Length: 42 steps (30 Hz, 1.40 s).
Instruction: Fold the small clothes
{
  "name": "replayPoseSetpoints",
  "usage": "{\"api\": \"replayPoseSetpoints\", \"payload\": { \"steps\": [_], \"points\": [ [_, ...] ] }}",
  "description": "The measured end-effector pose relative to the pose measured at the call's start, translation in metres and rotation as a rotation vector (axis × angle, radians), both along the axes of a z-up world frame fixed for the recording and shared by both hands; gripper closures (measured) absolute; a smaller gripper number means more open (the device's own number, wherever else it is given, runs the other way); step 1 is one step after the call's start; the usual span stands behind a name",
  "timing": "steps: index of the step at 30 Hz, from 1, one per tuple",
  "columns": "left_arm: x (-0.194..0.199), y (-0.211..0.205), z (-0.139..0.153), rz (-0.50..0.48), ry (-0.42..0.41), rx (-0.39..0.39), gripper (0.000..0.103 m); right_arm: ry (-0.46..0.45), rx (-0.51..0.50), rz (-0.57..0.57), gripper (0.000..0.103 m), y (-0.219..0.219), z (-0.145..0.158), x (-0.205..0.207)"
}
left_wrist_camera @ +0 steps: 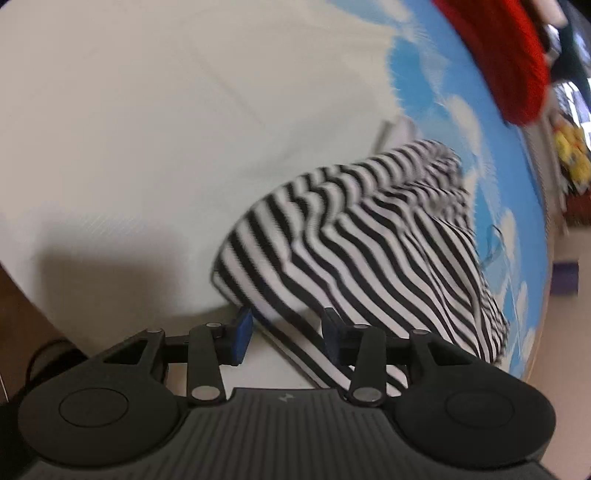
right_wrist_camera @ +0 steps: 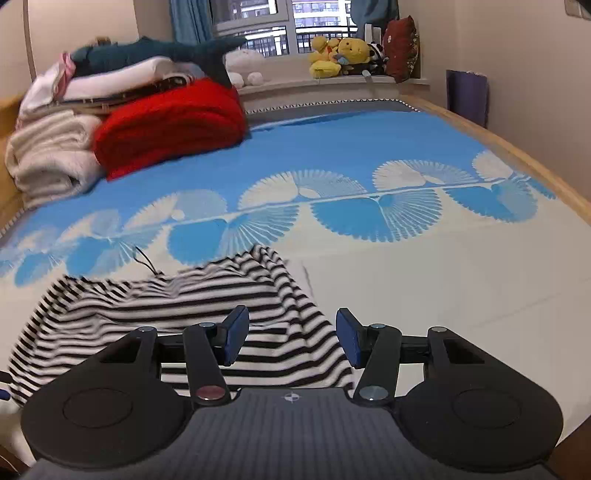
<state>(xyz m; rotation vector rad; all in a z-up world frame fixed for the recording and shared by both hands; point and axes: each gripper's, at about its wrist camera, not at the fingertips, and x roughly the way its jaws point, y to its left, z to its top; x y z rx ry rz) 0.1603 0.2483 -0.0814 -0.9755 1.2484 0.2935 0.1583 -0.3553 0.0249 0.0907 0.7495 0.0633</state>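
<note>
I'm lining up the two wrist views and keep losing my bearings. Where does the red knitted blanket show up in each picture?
Left wrist view: the red knitted blanket sits in the top right corner, cut off by the frame edge.
Right wrist view: the same blanket lies upper left on the bed, against the stack of white folded bedding.
Shared landmark: the black-and-white striped garment, just ahead of each claw.

The left wrist camera sits low at the bed's (left_wrist_camera: 110, 147) near edge, rolled sideways, looking close along the sheet. The right wrist camera looks level from the same edge up the bed (right_wrist_camera: 443, 277) toward the window (right_wrist_camera: 280, 22). Both take in the striped garment (left_wrist_camera: 369, 240) (right_wrist_camera: 221, 291) and red blanket (left_wrist_camera: 509, 62) (right_wrist_camera: 170, 125).
</note>
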Motion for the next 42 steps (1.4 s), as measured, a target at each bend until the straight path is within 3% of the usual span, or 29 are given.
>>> {"api": "replayPoseSetpoints", "payload": {
  "steps": [4,7,14,15,16,18,26,30,34,42],
  "points": [
    [-0.001,0.004,-0.010,0.075,0.021,-0.027,0.051,0.044,-0.039,0.004,0.049,-0.003,-0.013,0.005],
    [0.002,0.006,-0.015,0.101,0.051,0.001,0.051,0.062,-0.038,-0.005,0.049,-0.010,-0.017,0.006],
    [0.005,0.013,-0.021,0.157,0.050,0.023,0.053,0.080,0.025,-0.076,0.049,-0.035,-0.019,0.004],
    [0.005,0.012,-0.019,0.147,0.047,0.038,0.061,0.081,0.033,-0.088,0.049,-0.038,-0.020,0.003],
    [0.006,0.010,-0.018,0.134,0.042,0.050,0.077,0.082,0.037,-0.096,0.049,-0.040,-0.019,0.002],
    [0.008,0.008,-0.016,0.107,0.019,0.059,0.088,0.084,0.043,-0.114,0.049,-0.045,-0.020,0.002],
    [0.002,0.012,0.007,0.045,-0.099,0.118,0.095,0.089,0.090,-0.180,0.049,-0.052,-0.022,0.005],
    [-0.004,0.019,0.015,0.034,-0.110,0.125,0.097,0.097,0.109,-0.201,0.049,-0.047,-0.024,0.011],
    [-0.010,0.024,0.028,0.028,-0.096,0.188,0.099,0.103,0.124,-0.208,0.049,-0.043,-0.027,0.019],
    [-0.016,0.010,0.082,-0.024,-0.157,0.268,0.099,0.108,0.104,-0.168,0.049,-0.039,-0.029,0.025]
  ]
}}
